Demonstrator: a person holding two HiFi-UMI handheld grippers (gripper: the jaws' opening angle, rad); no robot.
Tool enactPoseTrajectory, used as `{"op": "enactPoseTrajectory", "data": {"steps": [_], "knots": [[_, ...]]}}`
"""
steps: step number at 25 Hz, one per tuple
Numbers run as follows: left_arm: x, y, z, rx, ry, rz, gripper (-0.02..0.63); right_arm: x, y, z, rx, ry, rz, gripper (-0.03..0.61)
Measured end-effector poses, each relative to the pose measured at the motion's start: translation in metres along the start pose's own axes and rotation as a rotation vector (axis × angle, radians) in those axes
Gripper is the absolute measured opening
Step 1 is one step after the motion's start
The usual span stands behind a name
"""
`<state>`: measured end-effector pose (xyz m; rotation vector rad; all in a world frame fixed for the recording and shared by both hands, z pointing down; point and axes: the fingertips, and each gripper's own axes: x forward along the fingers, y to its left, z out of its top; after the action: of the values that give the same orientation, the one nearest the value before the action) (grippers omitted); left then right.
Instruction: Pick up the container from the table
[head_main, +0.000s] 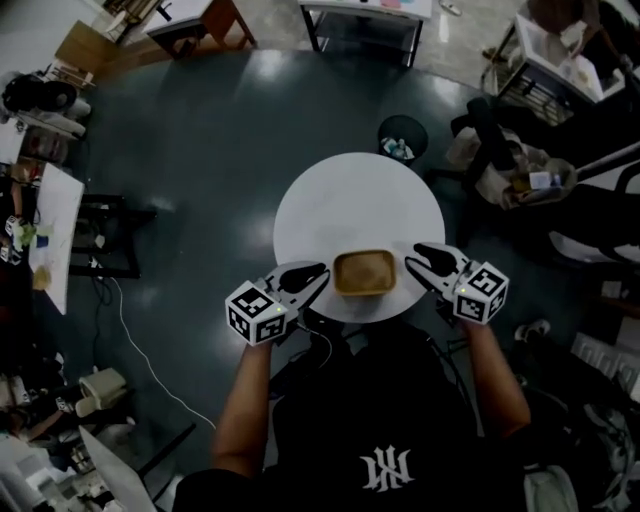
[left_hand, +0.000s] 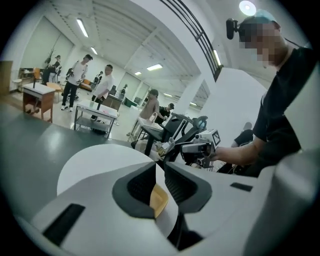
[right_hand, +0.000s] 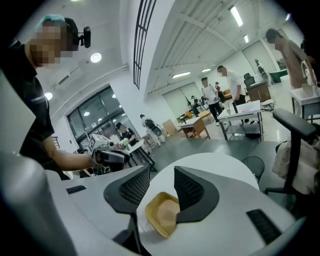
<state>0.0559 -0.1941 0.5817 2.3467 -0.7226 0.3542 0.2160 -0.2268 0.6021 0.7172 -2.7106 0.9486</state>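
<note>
Head view: a tan container (head_main: 364, 272) sits on the near edge of a round white table (head_main: 340, 200). The left gripper (head_main: 318, 275) lies just beside the container's left side and the right gripper (head_main: 420, 255) just beside its right, both tips pointing in toward it. Neither touches it, as far as this dim, steep angle lets one judge. A dark bin (head_main: 402, 135) stands on the floor beyond the table.

Left gripper view: the jaws stand a little apart, with only a narrow slot between the dark pads. Through that slot shows one corner of the container (left_hand: 159, 200), lying past the tips and not pinched. The right gripper (left_hand: 200, 147) shows across the table, held in the person's hand.

Right gripper view: the jaws stand well apart. The container (right_hand: 162, 214) lies on the table below and beyond the gap, partly hidden by the right-hand jaw, with the pads clear of it. The left gripper (right_hand: 107, 156) shows on the far side.
</note>
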Motion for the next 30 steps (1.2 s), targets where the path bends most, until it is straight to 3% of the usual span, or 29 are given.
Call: {"op": "enactPoseTrajectory", "data": {"steps": [8,16,22,30], "knots": [[0.024,0.027,-0.05,-0.167,0.105,0.037,0.119,0.023,-0.026,-0.048,0.124,0.1,0.009,0.198],[0.037,0.058,-0.121,-0.334,0.249,0.127,0.187,0.039,-0.061,-0.107,0.278,0.191,-0.085,0.218],[0.052,0.076,-0.157,-0.408,0.314,0.19,0.187,0.043,-0.067,-0.145,0.325,0.266,-0.103,0.216],[0.068,0.074,-0.174,-0.459,0.329,0.199,0.186,0.047,-0.066,-0.171,0.373,0.298,-0.113,0.216]]}}
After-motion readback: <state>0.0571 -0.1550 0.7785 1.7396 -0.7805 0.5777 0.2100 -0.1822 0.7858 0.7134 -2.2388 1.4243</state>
